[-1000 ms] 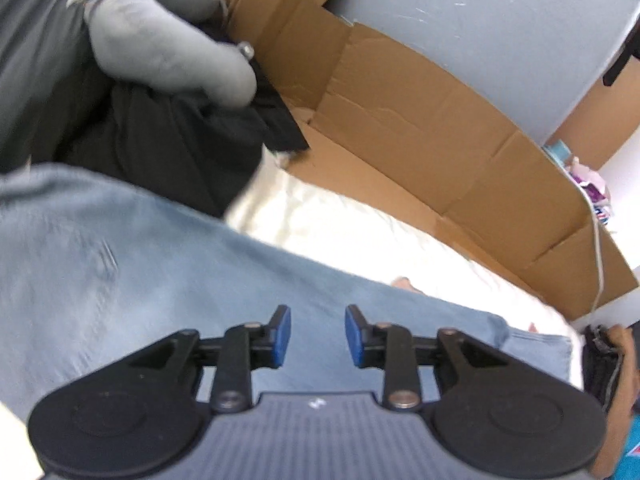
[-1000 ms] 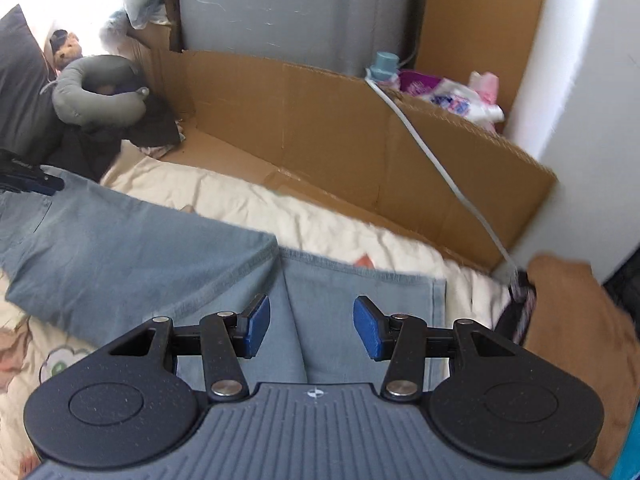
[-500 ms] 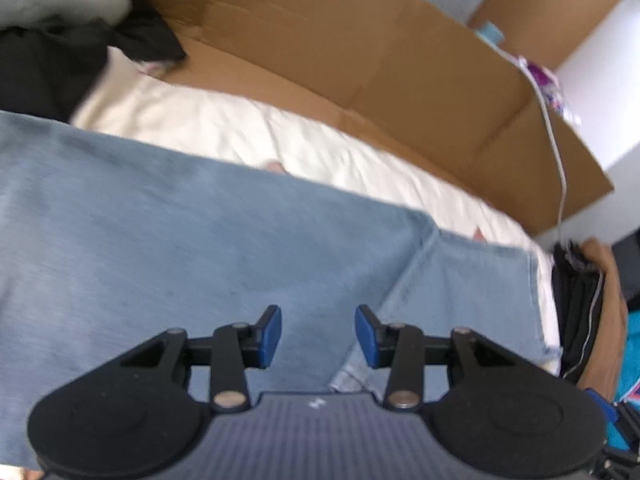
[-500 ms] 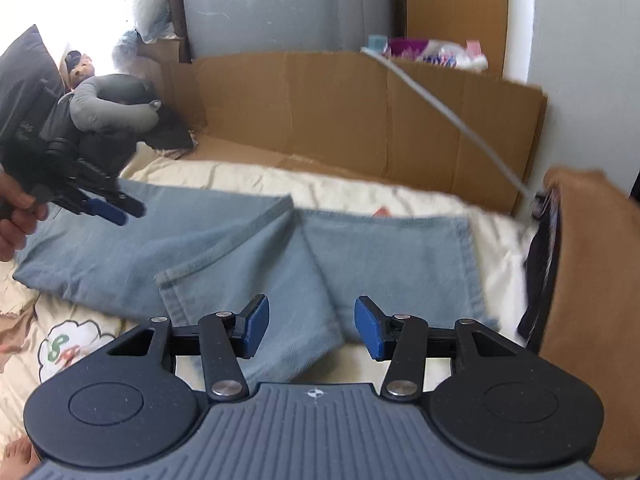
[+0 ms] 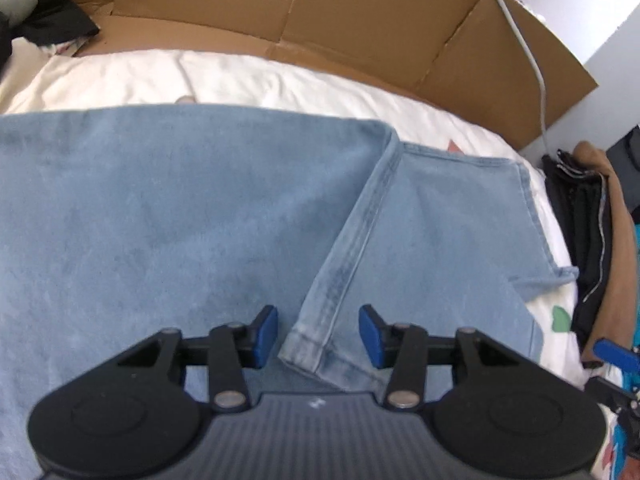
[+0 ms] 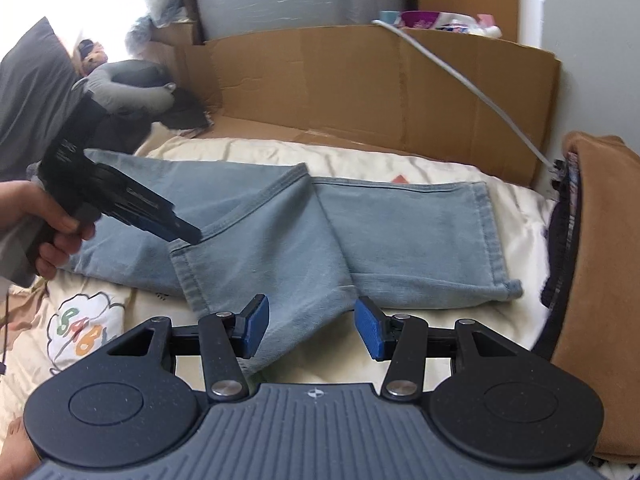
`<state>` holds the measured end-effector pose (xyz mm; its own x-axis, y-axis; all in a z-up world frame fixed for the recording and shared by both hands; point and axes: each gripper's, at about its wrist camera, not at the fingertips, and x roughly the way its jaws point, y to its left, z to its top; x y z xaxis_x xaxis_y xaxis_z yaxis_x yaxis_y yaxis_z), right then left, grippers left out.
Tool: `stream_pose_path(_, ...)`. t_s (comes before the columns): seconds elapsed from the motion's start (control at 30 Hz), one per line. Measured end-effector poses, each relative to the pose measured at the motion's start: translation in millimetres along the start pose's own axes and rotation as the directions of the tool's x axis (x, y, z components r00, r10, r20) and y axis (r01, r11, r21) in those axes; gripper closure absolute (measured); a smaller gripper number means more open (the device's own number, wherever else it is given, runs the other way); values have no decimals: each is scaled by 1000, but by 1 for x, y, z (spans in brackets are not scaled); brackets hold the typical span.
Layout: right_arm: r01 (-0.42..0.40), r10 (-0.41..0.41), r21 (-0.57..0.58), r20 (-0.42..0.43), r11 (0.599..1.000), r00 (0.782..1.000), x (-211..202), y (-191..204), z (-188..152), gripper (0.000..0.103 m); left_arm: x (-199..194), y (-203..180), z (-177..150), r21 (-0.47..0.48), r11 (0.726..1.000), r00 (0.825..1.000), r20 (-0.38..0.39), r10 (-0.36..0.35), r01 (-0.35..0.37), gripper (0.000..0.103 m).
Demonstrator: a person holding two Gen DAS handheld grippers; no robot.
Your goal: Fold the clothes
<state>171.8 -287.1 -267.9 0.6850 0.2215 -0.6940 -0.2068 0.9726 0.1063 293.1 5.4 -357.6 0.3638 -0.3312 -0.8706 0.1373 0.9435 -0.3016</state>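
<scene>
Left wrist view: the left gripper (image 5: pixel 318 336) has its blue pads spread wide and empty, just above the hem corner of the light blue denim jeans (image 5: pixel 200 216), which lie flat on the cream bedsheet (image 5: pixel 280 80). Right wrist view: the right gripper (image 6: pixel 311 328) is also spread, holding nothing, over the folded-back leg of the jeans (image 6: pixel 280 232). A brown cardboard wall (image 6: pixel 380 88) stands behind.

Light blue denim jeans (image 6: pixel 280 248); cream bedsheet (image 6: pixel 400 344) printed with cartoon cloud and coloured letters; brown cardboard (image 6: pixel 360 92); tan-brown garment (image 6: pixel 600 280); black gripper bodies, blue fingertips (image 5: pixel 266 330); grey neck pillow (image 6: pixel 128 92).
</scene>
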Motion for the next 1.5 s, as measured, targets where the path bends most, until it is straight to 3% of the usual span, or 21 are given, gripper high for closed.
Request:
stream_pose_path(0.37,-34,33,-49,-36,998,999,14,19,1,48,-2,13,-30,-37,994,994,32,-101,102,61)
stream_pose_path(0.43,-40,37,-55,-40,998,999,18,23,1,48,-3,18,-34,-74,989,991,44,-124,127,69)
stream_pose_path(0.5,-44,42,-59,-41,997,998,22,27,2,48,-6,23,-35,-109,982,988,60,-146,151,88)
stream_pose_path(0.77,-92,86,-126,-48,988,995,38,50,18,48,-23,16,-24,-147,953,962,105,-250,264,89)
stream_pose_path(0.87,-85,84,-122,-13,989,996,40,56,26,47,-30,5,-18,-139,944,952,119,-283,298,89)
stream_pose_path(1.0,-83,86,-167,8,983,996,43,67,34,32,-35,-11,-9,-123,935,940,124,-319,333,90)
stream_pose_path(1.23,-51,61,-215,37,975,997,57,76,50,35,-35,-37,4,-111,908,913,113,-391,403,92)
stream_pose_path(1.33,-46,53,-207,30,977,998,69,77,56,44,-34,-47,8,-104,896,900,110,-421,431,92)
stream_pose_path(1.43,-18,24,-242,21,970,999,81,77,58,88,-33,-58,13,-92,887,890,109,-443,453,92)
stream_pose_path(1.5,-14,21,-213,30,977,999,81,67,62,96,-35,-63,17,-76,890,891,115,-439,449,92)
